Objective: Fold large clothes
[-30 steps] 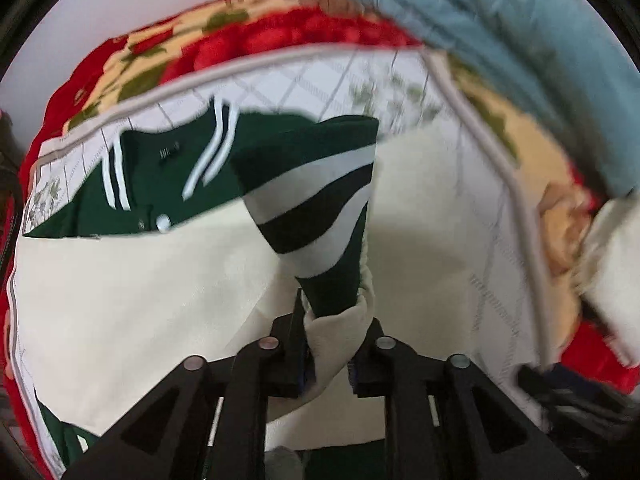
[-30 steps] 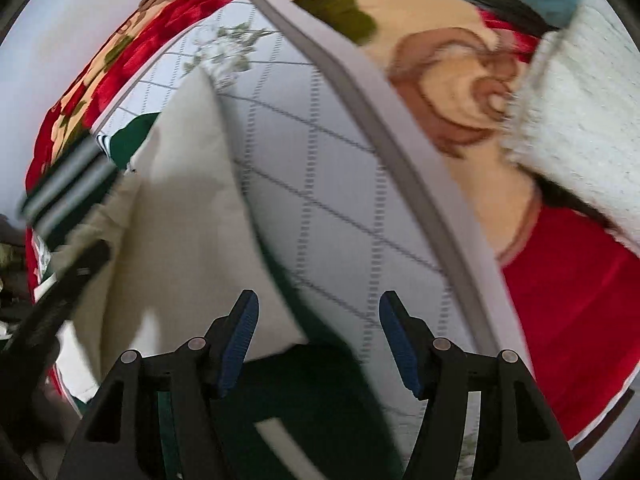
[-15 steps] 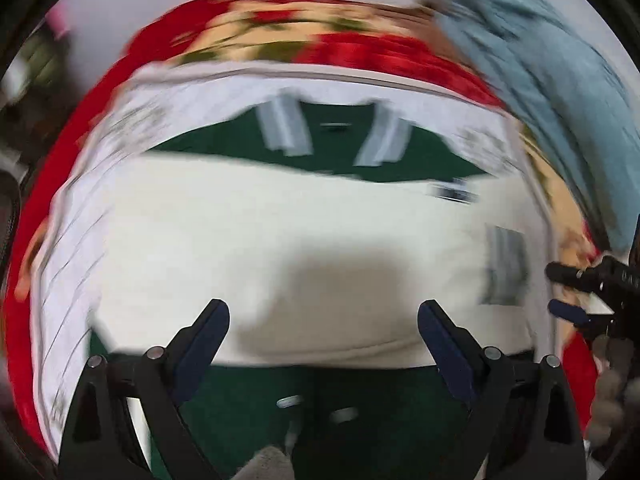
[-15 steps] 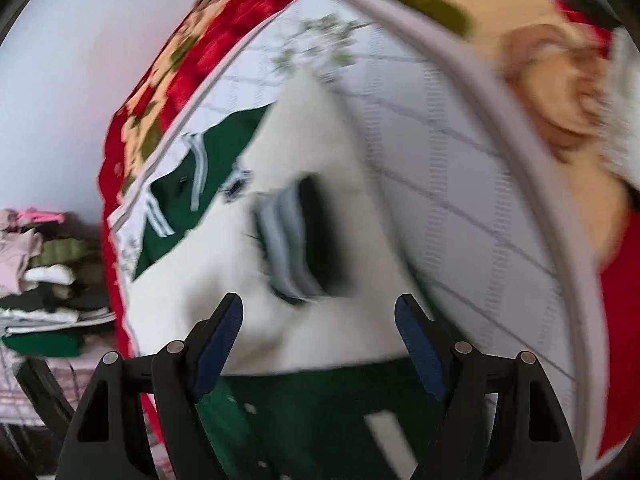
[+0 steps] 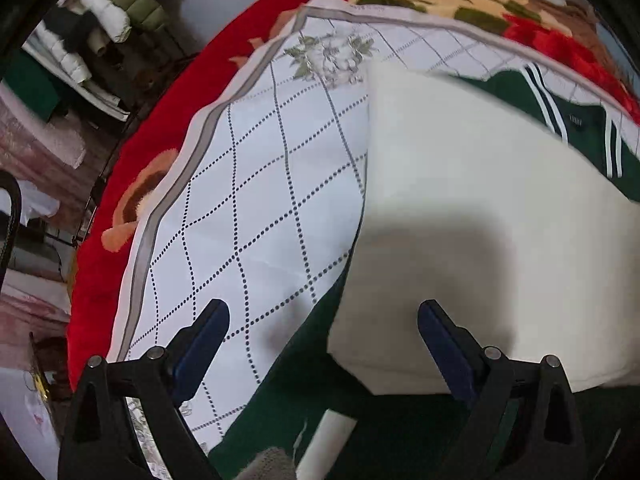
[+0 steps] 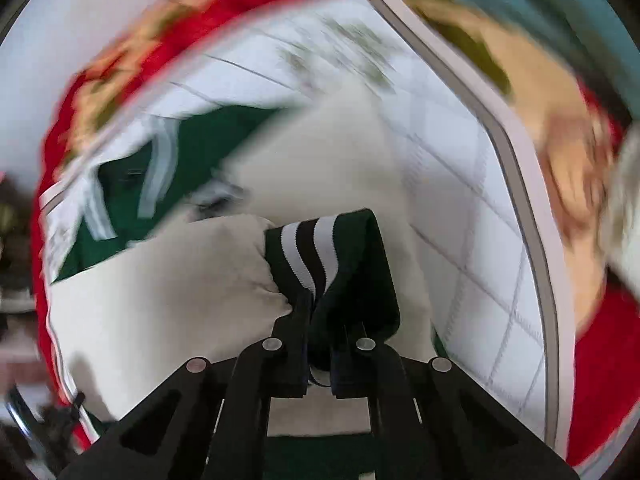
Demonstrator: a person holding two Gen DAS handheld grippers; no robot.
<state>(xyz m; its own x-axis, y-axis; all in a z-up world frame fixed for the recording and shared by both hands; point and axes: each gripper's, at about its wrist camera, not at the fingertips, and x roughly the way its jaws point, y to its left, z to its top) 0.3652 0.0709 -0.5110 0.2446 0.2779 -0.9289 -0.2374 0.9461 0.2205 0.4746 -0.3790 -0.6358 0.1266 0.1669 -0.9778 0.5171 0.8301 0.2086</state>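
Note:
A green and cream jacket (image 5: 480, 216) lies on a white checked sheet (image 5: 256, 184), its cream sleeve folded across the green body. My left gripper (image 5: 323, 346) is open and empty, low over the jacket's left edge. In the right wrist view, my right gripper (image 6: 319, 354) is shut on the green cuff with white stripes (image 6: 320, 256) of the other cream sleeve (image 6: 160, 280) and holds it above the jacket. The green striped collar (image 6: 160, 176) lies at the far left.
The sheet covers a red floral blanket (image 5: 132, 184). A blue quilt (image 6: 560, 4) lies at the far right. Piled clothes (image 5: 100, 12) and clutter stand beyond the bed's left side.
My left gripper let go of the striped cuff, opened and swung left. My right gripper, open before, has closed on the striped cuff and lifted it.

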